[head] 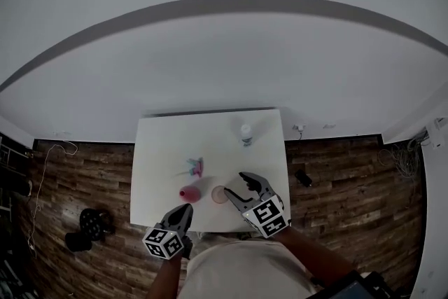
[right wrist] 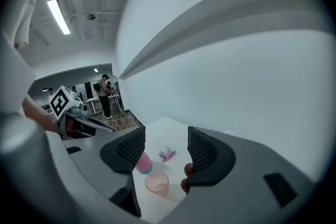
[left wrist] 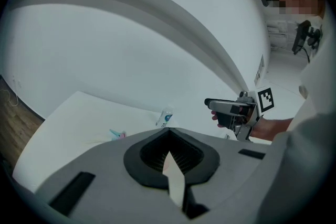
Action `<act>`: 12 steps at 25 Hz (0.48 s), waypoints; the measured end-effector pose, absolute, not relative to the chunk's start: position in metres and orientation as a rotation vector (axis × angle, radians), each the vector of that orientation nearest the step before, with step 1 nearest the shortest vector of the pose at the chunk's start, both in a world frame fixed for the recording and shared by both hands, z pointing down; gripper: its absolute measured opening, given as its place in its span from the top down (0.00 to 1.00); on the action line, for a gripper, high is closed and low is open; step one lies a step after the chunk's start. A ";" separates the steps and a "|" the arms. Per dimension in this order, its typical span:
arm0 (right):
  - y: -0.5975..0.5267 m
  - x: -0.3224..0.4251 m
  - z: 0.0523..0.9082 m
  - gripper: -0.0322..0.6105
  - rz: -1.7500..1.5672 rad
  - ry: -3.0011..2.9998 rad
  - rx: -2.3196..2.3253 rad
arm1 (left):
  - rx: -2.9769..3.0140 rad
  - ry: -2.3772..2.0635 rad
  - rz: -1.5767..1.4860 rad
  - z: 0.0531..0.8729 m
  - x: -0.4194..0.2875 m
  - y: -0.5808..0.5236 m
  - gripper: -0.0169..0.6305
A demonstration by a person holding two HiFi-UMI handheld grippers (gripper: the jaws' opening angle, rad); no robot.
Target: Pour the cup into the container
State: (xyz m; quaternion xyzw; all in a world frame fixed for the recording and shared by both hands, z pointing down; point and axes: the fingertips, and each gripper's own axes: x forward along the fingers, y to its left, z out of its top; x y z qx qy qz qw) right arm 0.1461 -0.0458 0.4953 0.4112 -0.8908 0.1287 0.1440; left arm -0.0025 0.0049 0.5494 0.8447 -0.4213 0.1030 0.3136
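The pink cup (head: 187, 193) sits on the near part of the white table (head: 168, 143). In the right gripper view it shows a teal band at its lower end. Its other end is hidden behind a jaw there, so I cannot tell whether it stands or lies. Just to its right, with a small gap between them, stands the container (head: 220, 195), a pale translucent tumbler, upright with its mouth open to the top.

In the head view both things lie between the two tools. The cup is just ahead of the tip of the left hand-held gripper (head: 186, 209). The container is just beside the nearer jaw tip of the right hand-held gripper (head: 234, 185).

The right hand-held gripper is released: its jaws stand apart with nothing pressed between them. Through the gap, its own view looks down on the cup and the container, both small and lower on the table, and neither touches a jaw. The left hand-held gripper is clenched, its black pads together, with only a pale sliver at their seam that I cannot identify. It grips neither the cup nor the container, and its marker cube (head: 164, 243) is towards the person.

Farther out, a small pink-and-teal thing (head: 196, 167) lies behind the cup near the middle of the table. A white bottle (head: 246, 134) stands upright near the far edge, to the right. The table stands on a wooden floor (head: 84, 171) against a pale wall (head: 224, 59).
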 end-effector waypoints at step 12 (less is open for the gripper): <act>-0.016 0.120 0.444 0.58 0.422 -2.606 1.123 | 2.315 -1.041 0.341 0.538 0.003 0.009 0.96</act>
